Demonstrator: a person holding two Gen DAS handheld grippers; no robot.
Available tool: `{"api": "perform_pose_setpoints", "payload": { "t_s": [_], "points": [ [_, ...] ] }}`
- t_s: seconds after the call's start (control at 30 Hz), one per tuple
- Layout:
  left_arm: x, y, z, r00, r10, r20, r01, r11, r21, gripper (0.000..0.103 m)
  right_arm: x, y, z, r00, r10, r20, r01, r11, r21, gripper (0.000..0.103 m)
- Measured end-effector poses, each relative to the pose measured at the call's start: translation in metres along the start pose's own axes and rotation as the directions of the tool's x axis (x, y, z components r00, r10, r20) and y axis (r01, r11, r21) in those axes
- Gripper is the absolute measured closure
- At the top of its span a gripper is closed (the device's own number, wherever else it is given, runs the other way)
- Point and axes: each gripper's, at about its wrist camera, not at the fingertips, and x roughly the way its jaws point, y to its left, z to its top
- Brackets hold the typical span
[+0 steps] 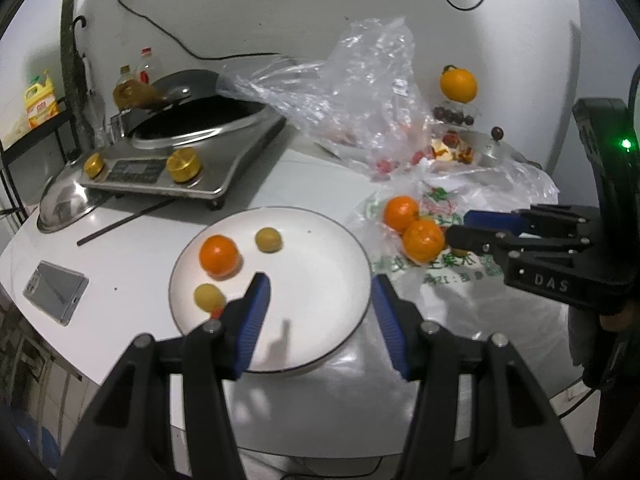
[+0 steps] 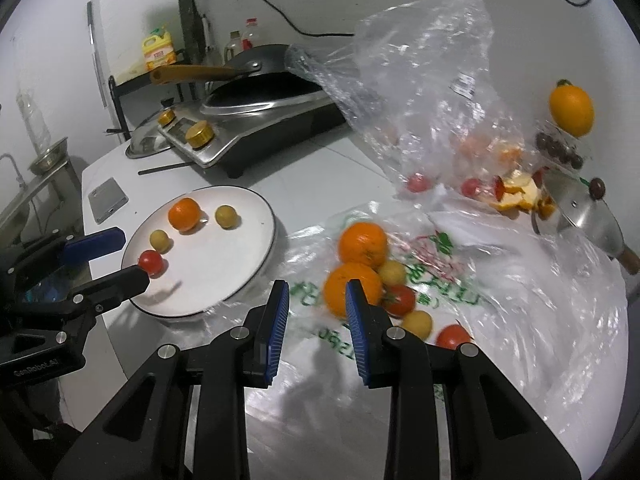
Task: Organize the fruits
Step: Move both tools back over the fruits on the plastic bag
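A white plate [image 1: 320, 240] [image 2: 240, 240] on the white table holds an orange [image 1: 219, 256] [image 2: 184, 214], two small yellow fruits [image 1: 269, 240] [image 2: 226, 216] and a red tomato [image 2: 151, 261]. My left gripper [image 1: 320, 308] [image 2: 120, 256] is open and empty over the plate's near side, beside the tomato. My right gripper [image 2: 316, 312] [image 1: 460, 226] is open and empty just in front of two oranges [image 2: 352, 288] [image 1: 423, 240] on a printed plastic bag [image 2: 440, 280], with small yellow fruits and red tomatoes [image 2: 400, 300] beside them.
An induction cooker with a wok [image 1: 192, 136] [image 2: 264, 108] stands behind the plate. A phone [image 1: 55, 292] lies left of it. A crumpled clear bag [image 1: 352, 92] [image 2: 420, 92], peel scraps [image 2: 516, 192], a pot lid [image 2: 580, 208] and a hanging orange [image 1: 458, 84] are at the back right.
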Motion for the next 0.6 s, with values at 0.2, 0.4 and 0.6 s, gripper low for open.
{"api": "perform_pose_setpoints", "payload": {
  "t_s": [0.2,0.4,0.6],
  "points": [
    [0.002,-0.021,0.003,1.000,-0.010,-0.006,0.011,1.000,0.023,0.048,-0.009,-0.017,-0.009,1.000,-0.001,0.013,0.000,1.000,0.025,0.072],
    [0.005,-0.041,0.004,0.999,-0.030,-0.012,0.030,0.999,0.045,0.048,-0.017,-0.038,-0.018,1.000,-0.014,0.016,0.013,0.999,0.048,0.072],
    [0.008,-0.058,0.004,0.999,-0.045,-0.023,0.046,0.997,0.069,0.048,-0.023,-0.055,-0.028,0.999,-0.031,0.013,0.030,0.997,0.072,0.072]
  ]
}}
